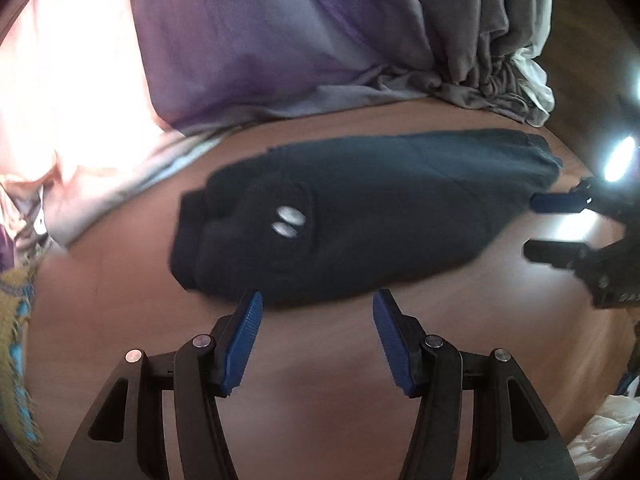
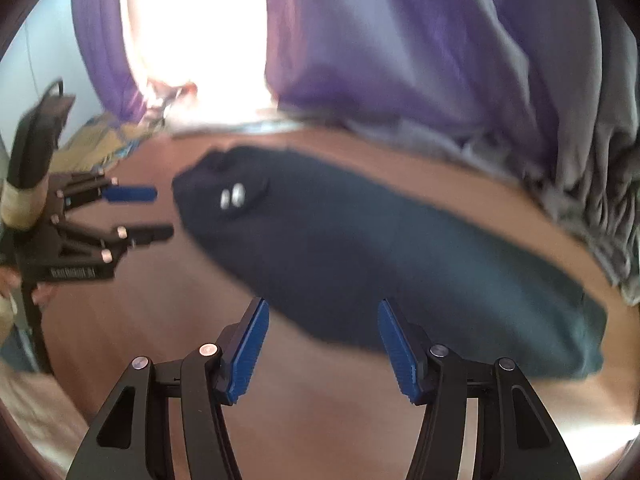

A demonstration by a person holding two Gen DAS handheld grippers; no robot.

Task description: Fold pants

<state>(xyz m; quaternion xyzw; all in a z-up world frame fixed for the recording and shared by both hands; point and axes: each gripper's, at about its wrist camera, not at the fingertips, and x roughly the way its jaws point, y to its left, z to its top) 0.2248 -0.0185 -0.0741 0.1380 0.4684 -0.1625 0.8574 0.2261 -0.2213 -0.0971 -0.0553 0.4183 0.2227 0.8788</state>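
Note:
Dark navy pants (image 1: 360,216) lie folded lengthwise on a brown wooden table (image 1: 320,360), with two silver buttons (image 1: 288,222) near the waistband at the left. My left gripper (image 1: 318,304) is open and empty, just in front of the pants' near edge. My right gripper (image 1: 532,226) shows at the right by the leg end, also open. In the right wrist view the pants (image 2: 380,264) stretch from waist at left to cuffs at right. My right gripper (image 2: 324,312) is open over their near edge. The left gripper (image 2: 160,212) is open beside the waistband.
Purple and grey curtains (image 1: 280,40) hang behind the table and bunch on its far edge (image 1: 480,88). A bright window (image 2: 192,40) glares at the left. A yellow-blue patterned cloth (image 1: 16,340) lies at the left edge. White fabric (image 1: 600,440) sits at the lower right.

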